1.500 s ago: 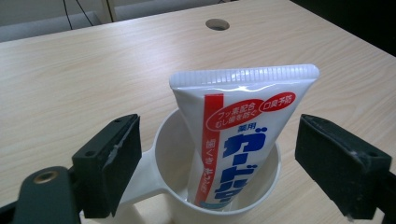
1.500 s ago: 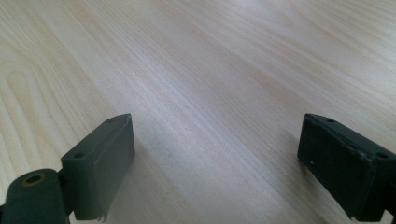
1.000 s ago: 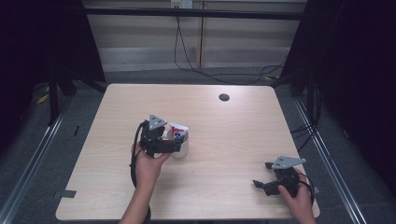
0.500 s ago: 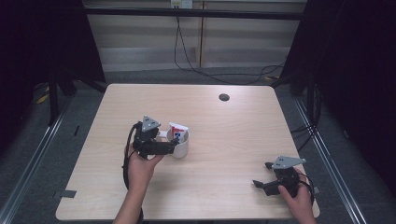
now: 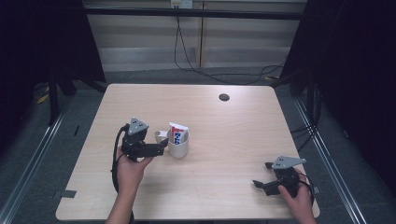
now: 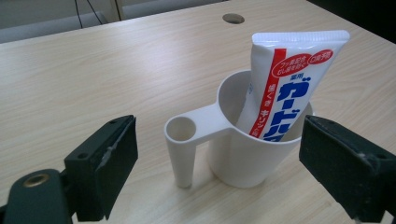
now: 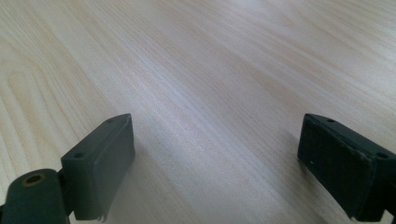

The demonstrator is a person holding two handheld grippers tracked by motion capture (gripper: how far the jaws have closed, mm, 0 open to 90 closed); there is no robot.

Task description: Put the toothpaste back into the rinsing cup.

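Left gripper (image 5: 161, 147) level, jaws wide, facing cup (image 5: 178, 144)

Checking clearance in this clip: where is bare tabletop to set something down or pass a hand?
The table is bare between the cup and the right claw, and across the far half up to the grommet hole. It is crowded only mid-left, where the open left claw faces the cup holding the toothpaste tube.
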